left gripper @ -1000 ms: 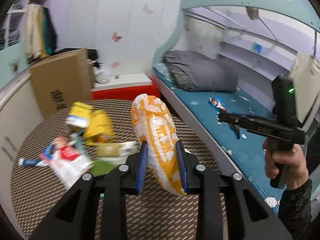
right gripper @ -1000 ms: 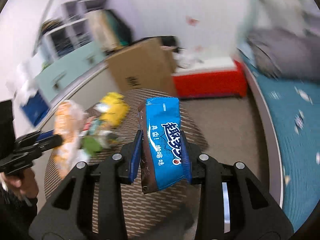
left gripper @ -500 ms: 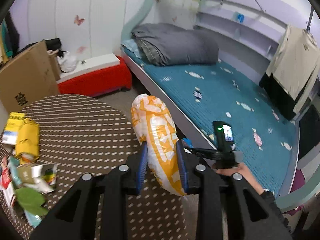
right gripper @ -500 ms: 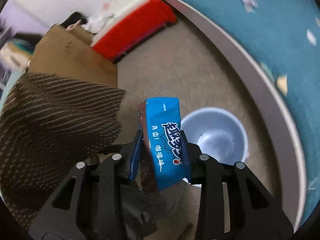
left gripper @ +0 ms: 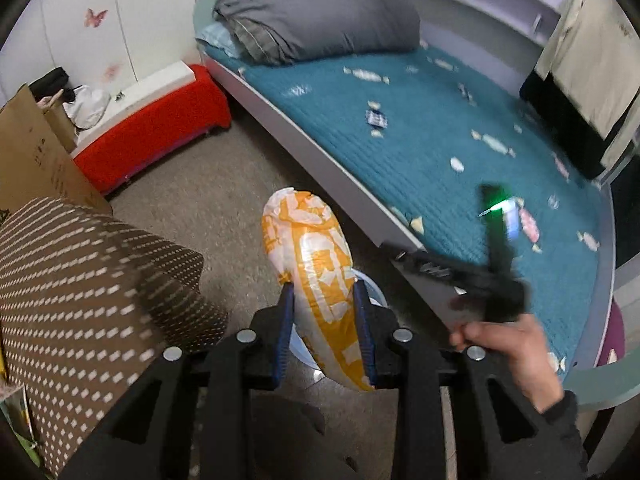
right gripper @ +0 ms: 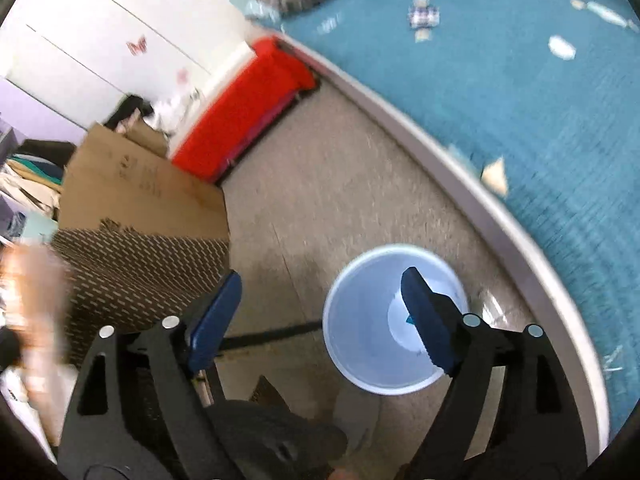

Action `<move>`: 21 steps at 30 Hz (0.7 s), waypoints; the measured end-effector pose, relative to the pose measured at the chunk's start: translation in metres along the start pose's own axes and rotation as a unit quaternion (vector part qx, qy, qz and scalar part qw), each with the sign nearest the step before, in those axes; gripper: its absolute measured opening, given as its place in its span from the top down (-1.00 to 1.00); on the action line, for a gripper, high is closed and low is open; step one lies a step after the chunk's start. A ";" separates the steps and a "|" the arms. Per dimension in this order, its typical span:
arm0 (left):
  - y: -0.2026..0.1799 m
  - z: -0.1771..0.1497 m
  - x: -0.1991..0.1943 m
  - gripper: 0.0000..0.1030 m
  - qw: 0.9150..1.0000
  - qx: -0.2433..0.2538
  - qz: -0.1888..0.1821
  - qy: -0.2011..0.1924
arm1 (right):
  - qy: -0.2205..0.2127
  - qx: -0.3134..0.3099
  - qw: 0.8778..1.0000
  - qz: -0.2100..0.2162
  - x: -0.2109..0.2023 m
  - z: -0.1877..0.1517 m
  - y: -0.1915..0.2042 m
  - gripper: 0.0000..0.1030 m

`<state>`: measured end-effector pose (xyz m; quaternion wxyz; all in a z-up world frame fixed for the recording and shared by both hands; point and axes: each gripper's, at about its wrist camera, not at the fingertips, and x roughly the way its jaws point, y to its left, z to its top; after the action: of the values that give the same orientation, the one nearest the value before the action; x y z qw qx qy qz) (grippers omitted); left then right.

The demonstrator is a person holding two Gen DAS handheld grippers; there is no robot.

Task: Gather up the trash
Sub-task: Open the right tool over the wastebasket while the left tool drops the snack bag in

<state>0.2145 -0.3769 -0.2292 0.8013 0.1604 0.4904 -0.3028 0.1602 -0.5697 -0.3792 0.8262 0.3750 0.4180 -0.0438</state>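
Gone from the right gripper: the blue wrapper held half a second ago, its jaws now spread wide and empty over the bin.

Judging by the small blue scrap showing at the bin's bottom, the wrapper was dropped in, so that piece looks collected. Left gripper is clenched on the orange bag, which has swung off the worktop to hang above the floor, with a sliver of the bin's pale rim showing just behind it; that bag seems next to go in. No legible writing on the bag, only white blocks on orange. Farther off, the cardboard box carries dark printed marks too blurred to read. Small wrappers lie scattered on the bed, perhaps more trash to fetch.
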 end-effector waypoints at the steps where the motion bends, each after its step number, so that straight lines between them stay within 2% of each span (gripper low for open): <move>1: -0.003 0.004 0.008 0.37 1.000 0.003 -0.004 0.010 | -0.015 -0.005 1.000 0.003 -0.013 0.004 0.004 -0.63; 3: -0.006 0.010 0.019 0.08 1.000 0.003 0.004 0.017 | -0.036 -0.009 0.999 0.007 -0.031 0.008 0.009 -0.66; 4: -0.005 0.013 0.024 -0.39 1.000 0.000 0.009 0.017 | -0.043 -0.011 0.999 0.011 -0.039 0.008 0.011 -0.68; 5: -0.004 0.015 0.029 -0.72 1.000 -0.006 0.015 0.019 | -0.049 -0.012 0.999 0.013 -0.045 0.009 0.014 -0.70; 7: 0.001 0.018 0.029 -0.72 0.999 -0.026 0.034 0.017 | -0.058 -0.018 0.998 0.015 -0.055 0.008 0.021 -0.81; 10: 0.002 0.017 0.017 -0.75 0.999 -0.034 0.016 0.007 | -0.075 -0.029 0.997 0.012 -0.067 0.005 0.032 -0.88; 21: 0.006 -0.007 -0.057 -0.79 0.996 -0.030 0.021 -0.077 | -0.135 -0.061 0.989 -0.029 -0.113 -0.012 0.090 -0.88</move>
<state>0.1943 -0.3493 -0.1826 0.8473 0.1231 0.4327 -0.2824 0.1144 -0.5248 -0.2489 0.8947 0.3020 0.3157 -0.0925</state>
